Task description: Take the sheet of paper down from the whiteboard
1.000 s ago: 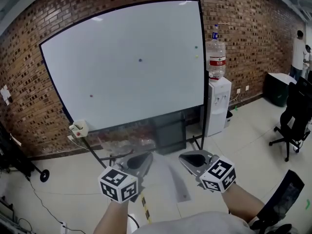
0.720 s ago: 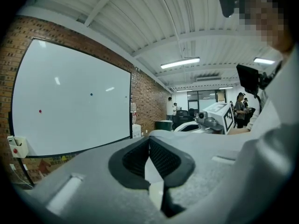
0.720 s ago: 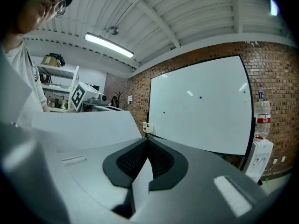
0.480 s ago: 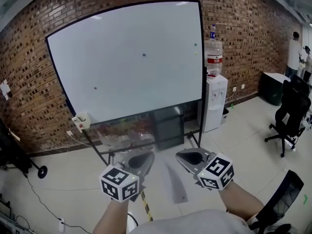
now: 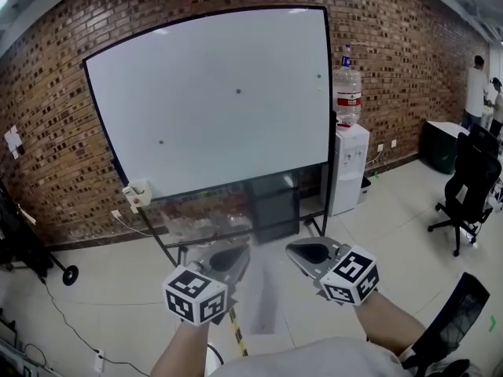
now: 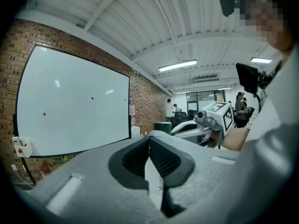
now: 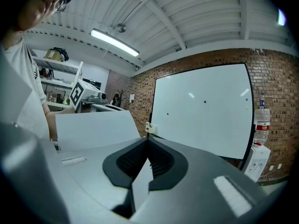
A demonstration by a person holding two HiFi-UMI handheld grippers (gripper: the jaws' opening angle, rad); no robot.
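Before the whiteboard (image 5: 212,100), left claw (image 5: 233,251) and right claw (image 5: 302,251) tight on seemingly one sheet (image 7: 93,129).

1. No word or number can be read outright in any view.
2. The water bottle (image 5: 348,93) carries a red label; its print is too small to read.
3. The sheet of paper (image 6: 156,183) shows tiny dark print along its edge, illegible.
4. The marker cubes (image 5: 194,295) bear black-and-white square patterns, no letters.

Brick wall (image 5: 377,22), pale floor (image 5: 94,289), water dispenser (image 5: 350,171), black office chair (image 5: 470,183), ceiling strip light (image 7: 114,42)
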